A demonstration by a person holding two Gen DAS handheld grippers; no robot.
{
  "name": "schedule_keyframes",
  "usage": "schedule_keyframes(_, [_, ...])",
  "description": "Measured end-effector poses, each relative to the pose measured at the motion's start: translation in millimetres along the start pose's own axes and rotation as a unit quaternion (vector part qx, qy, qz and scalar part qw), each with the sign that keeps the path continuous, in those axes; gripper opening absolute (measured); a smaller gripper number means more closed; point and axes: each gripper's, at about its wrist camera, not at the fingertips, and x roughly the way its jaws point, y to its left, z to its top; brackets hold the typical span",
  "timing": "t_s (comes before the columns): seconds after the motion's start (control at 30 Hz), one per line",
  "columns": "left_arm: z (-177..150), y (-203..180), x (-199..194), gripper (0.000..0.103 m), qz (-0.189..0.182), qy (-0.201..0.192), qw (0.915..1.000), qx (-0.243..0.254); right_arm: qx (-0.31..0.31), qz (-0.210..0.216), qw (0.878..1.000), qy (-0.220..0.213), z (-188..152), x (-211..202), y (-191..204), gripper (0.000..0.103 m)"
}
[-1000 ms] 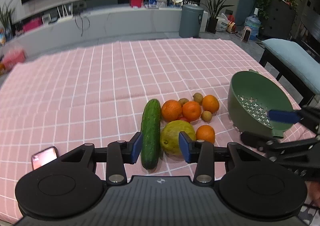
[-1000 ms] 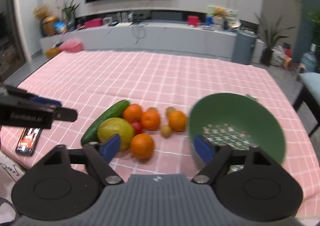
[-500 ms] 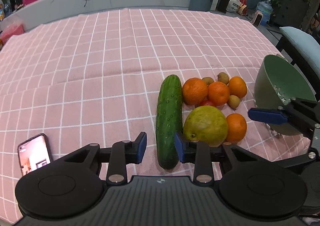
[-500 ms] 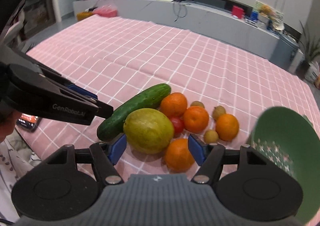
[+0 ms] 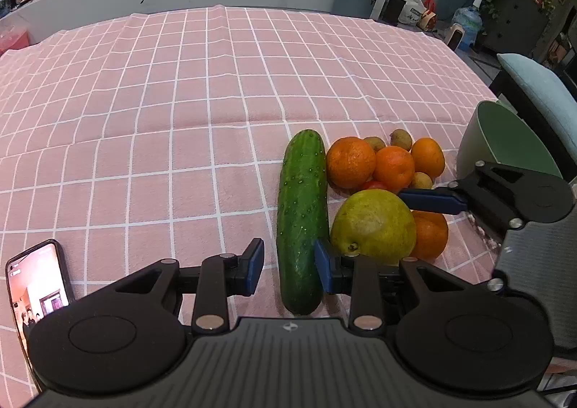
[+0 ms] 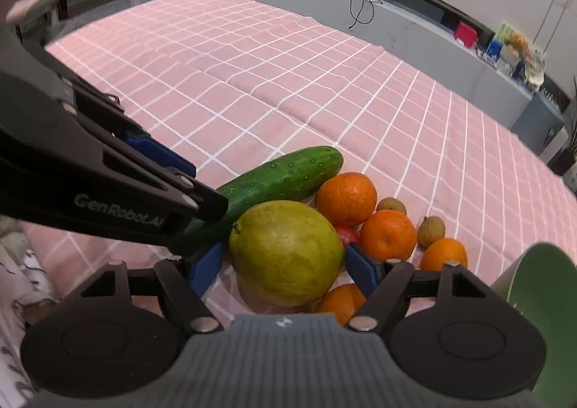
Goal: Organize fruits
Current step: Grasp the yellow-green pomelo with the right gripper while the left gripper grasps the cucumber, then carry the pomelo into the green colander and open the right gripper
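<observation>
A green cucumber (image 5: 302,213) lies on the pink checked cloth beside a large yellow-green pear-like fruit (image 5: 373,224), several oranges (image 5: 350,162), small brown fruits (image 5: 401,139) and a red fruit. My left gripper (image 5: 288,269) is open, its blue pads on either side of the cucumber's near end. My right gripper (image 6: 283,265) is open around the yellow-green fruit (image 6: 286,251), pads on both sides with small gaps. The cucumber (image 6: 277,180) runs behind it, partly hidden by the left gripper's arm. A green colander (image 5: 505,139) stands at the right.
A phone (image 5: 36,294) lies on the cloth at the near left. A chair with a pale blue cushion (image 5: 537,90) stands off the table's right edge. A long grey bench with clutter runs behind the table.
Both grippers have moved down and forward onto the fruit pile. The left now straddles the cucumber's end; the right has swung left from the colander and straddles the yellow-green fruit.
</observation>
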Motion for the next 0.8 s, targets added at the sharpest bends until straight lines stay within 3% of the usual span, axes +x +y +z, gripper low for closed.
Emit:
schedule_keyframes(0.23, [-0.4, 4.3, -1.8, 0.038, -0.011, -0.007, 0.9999, -0.006, -0.022, -0.022, 0.999, 0.006, 1.0, 10.5, 5.0, 0.068])
schedule_keyframes(0.5, [-1.1, 12.3, -15.7, 0.038, -0.009, -0.028, 0.9993, -0.022, -0.005, -0.024, 1.0, -0.012, -0.7, 0.6, 0.8, 0.067])
schedule_keyframes(0.8, [8.7, 11.3, -19.8, 0.056, -0.008, -0.024, 0.999, -0.037, 0.033, -0.046, 0.996, -0.062, 7.4, -46.1, -22.1, 0.067])
